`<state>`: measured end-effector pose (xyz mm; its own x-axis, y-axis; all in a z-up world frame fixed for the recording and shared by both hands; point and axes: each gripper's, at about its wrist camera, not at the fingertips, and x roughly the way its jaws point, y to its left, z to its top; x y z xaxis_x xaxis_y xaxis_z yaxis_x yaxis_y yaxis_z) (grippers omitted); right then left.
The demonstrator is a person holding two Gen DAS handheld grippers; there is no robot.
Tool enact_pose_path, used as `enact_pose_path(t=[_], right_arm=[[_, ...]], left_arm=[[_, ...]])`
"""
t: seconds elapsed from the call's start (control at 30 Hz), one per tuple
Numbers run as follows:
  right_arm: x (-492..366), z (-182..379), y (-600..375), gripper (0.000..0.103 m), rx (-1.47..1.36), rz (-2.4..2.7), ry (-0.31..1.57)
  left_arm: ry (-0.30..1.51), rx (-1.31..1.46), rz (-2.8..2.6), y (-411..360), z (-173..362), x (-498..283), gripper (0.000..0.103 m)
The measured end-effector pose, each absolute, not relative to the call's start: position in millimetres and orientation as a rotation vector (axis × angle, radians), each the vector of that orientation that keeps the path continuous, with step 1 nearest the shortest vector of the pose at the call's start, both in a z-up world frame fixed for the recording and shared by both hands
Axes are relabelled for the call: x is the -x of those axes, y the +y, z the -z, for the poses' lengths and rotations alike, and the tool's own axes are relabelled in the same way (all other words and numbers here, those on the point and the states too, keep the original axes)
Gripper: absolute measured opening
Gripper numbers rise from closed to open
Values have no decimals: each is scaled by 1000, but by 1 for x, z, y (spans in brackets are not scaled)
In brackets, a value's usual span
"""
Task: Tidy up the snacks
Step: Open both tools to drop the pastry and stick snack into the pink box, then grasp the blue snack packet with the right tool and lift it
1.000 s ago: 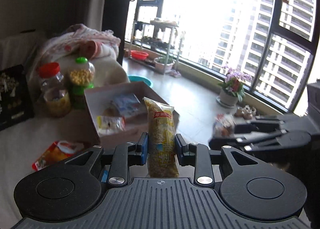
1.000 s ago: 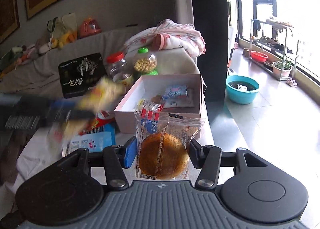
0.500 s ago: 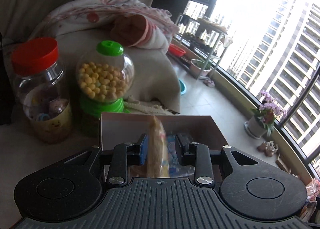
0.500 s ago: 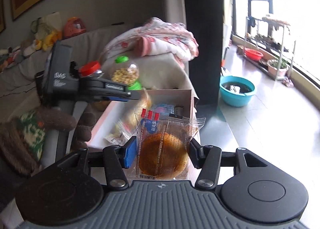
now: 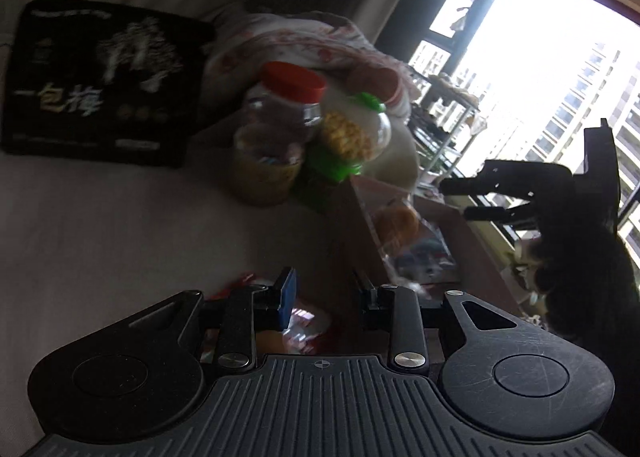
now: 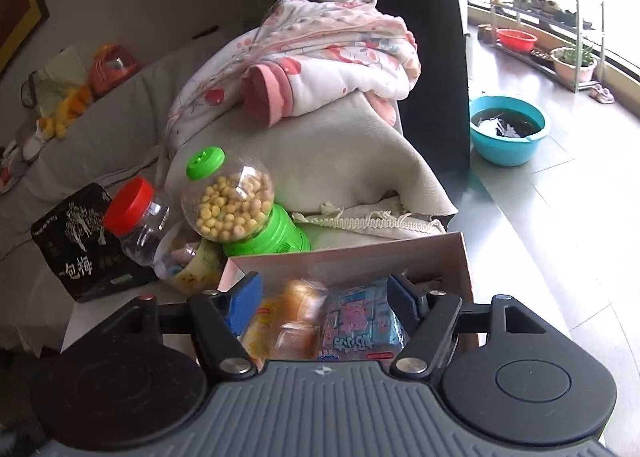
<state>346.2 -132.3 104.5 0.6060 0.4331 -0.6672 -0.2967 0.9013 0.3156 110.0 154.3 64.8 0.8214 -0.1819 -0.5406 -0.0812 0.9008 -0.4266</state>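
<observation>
over the cardboard box [image 6: 400, 257], right gripper [image 6: 324, 297] jaws opening, nothing gripped; left gripper [image 5: 324, 293] jaws apart, empty

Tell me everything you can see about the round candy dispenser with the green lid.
The candy dispenser is a clear plastic globe about half full of small yellow balls, with a bright green cap on top and a green ribbed base. It leans in both views, standing on the pale cloth behind the cardboard box, pressed against the red-lidded jar beside it.

Blurred orange cake packet [image 6: 298, 321] beside blue packet [image 6: 360, 323] inside open box [image 6: 400, 257].
</observation>
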Motion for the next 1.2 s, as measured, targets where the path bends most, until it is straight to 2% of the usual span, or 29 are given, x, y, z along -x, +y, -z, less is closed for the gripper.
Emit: enact_pose_path(t=[0.23,0.47,0.77,0.9,1.07,1.2], right_arm=[[-257,-106,-108,75,-11,-448,747],[-166,-88,-71,81,94,-540,691],[-147,-33,-20,81,124,-559,805],[-147,-17,-4,85,165,-514,785],[-128,-7,5,89,359,-456,686],[-126,-3,-14,93,335,-426,713]], left_arm=[[654,374,25,155,-30,-66,33],[683,334,110,130,-23,-35,33],[689,371,-4,141,-22,15,33],[666,421,-137,160,-24,23,33],[670,469,-144,171,-20,26,33],[676,469,-138,171,-18,26,33]])
